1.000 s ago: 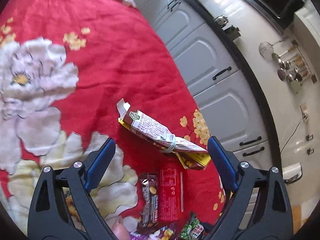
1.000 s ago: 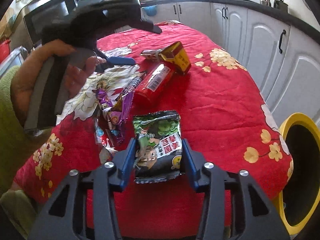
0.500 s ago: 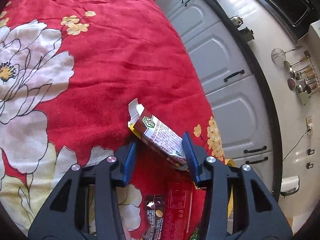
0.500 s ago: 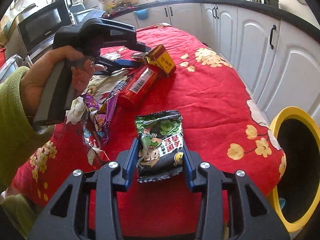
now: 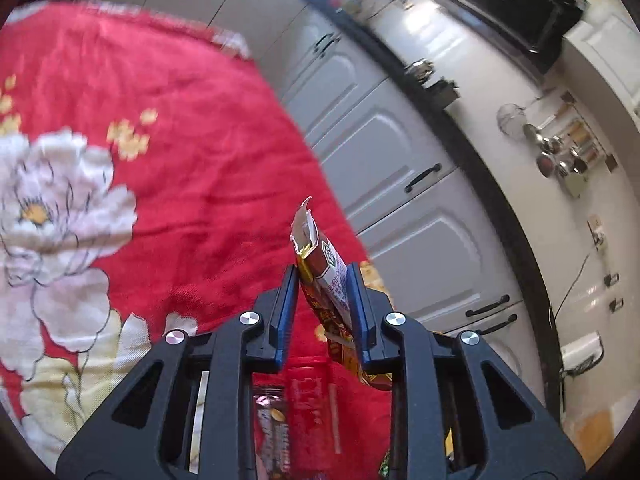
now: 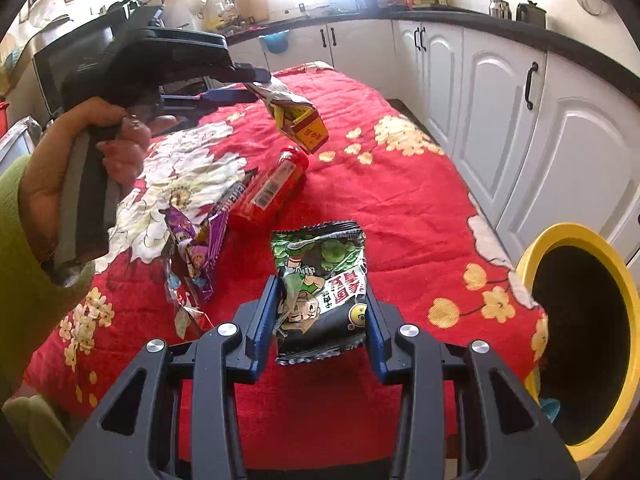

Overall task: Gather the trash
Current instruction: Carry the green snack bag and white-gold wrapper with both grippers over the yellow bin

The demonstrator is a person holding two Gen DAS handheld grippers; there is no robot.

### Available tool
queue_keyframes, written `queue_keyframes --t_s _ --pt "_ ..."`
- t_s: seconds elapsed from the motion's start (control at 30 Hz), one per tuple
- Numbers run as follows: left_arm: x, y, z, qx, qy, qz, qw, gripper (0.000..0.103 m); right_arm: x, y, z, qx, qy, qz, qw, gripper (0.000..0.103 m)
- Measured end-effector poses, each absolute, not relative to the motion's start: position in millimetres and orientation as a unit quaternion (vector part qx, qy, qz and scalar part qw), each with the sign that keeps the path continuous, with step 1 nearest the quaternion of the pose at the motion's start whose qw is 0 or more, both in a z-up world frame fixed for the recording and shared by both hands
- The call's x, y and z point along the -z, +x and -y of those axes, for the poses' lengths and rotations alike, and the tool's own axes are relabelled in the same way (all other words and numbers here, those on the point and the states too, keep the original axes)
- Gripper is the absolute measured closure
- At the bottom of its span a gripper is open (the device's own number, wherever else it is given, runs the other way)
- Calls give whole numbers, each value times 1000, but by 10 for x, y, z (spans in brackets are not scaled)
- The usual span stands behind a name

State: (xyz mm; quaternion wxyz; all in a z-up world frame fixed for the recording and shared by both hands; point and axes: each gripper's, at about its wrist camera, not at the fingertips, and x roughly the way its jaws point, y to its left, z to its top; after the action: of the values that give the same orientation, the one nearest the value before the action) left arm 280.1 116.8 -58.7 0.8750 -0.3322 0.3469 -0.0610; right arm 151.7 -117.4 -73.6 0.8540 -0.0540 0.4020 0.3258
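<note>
My left gripper (image 5: 323, 276) is shut on a torn brown and yellow carton wrapper (image 5: 320, 264), held up off the red flowered tablecloth (image 5: 160, 168). From the right wrist view the same wrapper (image 6: 296, 118) hangs in the air from the left gripper (image 6: 256, 86), which a hand holds. My right gripper (image 6: 320, 304) is shut on a green and black snack bag (image 6: 320, 284) just above the cloth. On the table lie a red tube packet (image 6: 272, 192) and purple wrappers (image 6: 196, 252).
A yellow-rimmed bin (image 6: 584, 328) stands off the table's right corner. White cabinets (image 6: 500, 92) run along the right side under a dark counter. A green sleeve (image 6: 24, 280) fills the left edge. More wrappers (image 5: 280, 420) lie below the left gripper.
The left gripper closed on the carton wrapper and lifted it off the cloth. The right gripper still holds the snack bag, shifted slightly.
</note>
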Motion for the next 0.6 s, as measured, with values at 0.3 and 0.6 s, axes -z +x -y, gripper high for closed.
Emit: queue_keyframes --t_s 0.3,0.6 --pt "173 2449 -986 85 -286 -294 908 85 562 1476 1270 -324 -46 -385 863 66" --pt "-19 2167 -737 98 -235 -272 928 85 330 1457 1469 -310 -34 -360 879 66"
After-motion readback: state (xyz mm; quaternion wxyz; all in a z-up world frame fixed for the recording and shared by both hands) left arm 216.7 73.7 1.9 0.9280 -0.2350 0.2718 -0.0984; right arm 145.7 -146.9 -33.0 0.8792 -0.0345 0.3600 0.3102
